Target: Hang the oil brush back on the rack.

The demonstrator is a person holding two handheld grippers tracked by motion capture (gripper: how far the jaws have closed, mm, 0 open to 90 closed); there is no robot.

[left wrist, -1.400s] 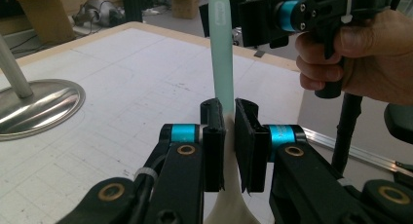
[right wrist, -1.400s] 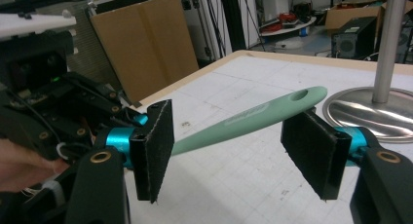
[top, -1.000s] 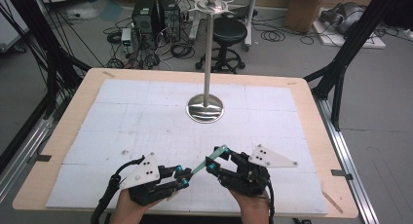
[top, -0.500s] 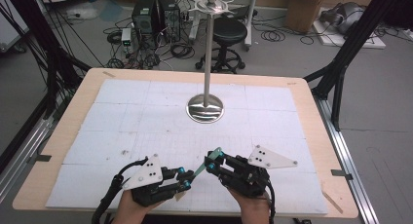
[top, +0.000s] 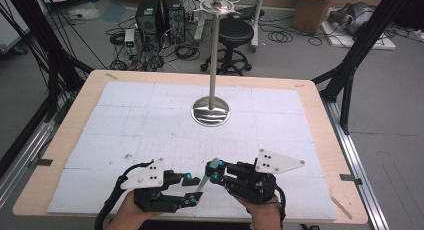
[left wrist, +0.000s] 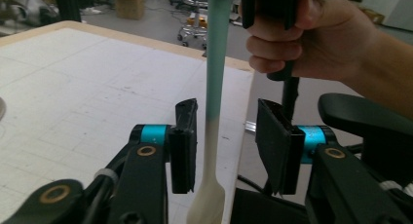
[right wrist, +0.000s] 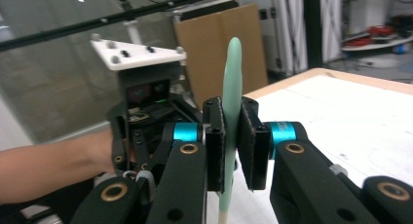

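Spatula (top: pixel 204 177): teal and cream, lower centre of the high view, running between both grippers.
Right gripper (right wrist: pixel 233 151): pads clamped on the teal end.
Left gripper (left wrist: pixel 225 141): jaws have just been opening; cream end between them, pads off it.
Stand (top: pixel 211 110): centre of table (top: pixel 320 120).

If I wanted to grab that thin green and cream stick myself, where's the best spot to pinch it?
Probably mid-shaft, on its flat faces, coming in square from the side: the stick is thin and wide. The right gripper already clamps its green part that way; the left gripper stands open around it.
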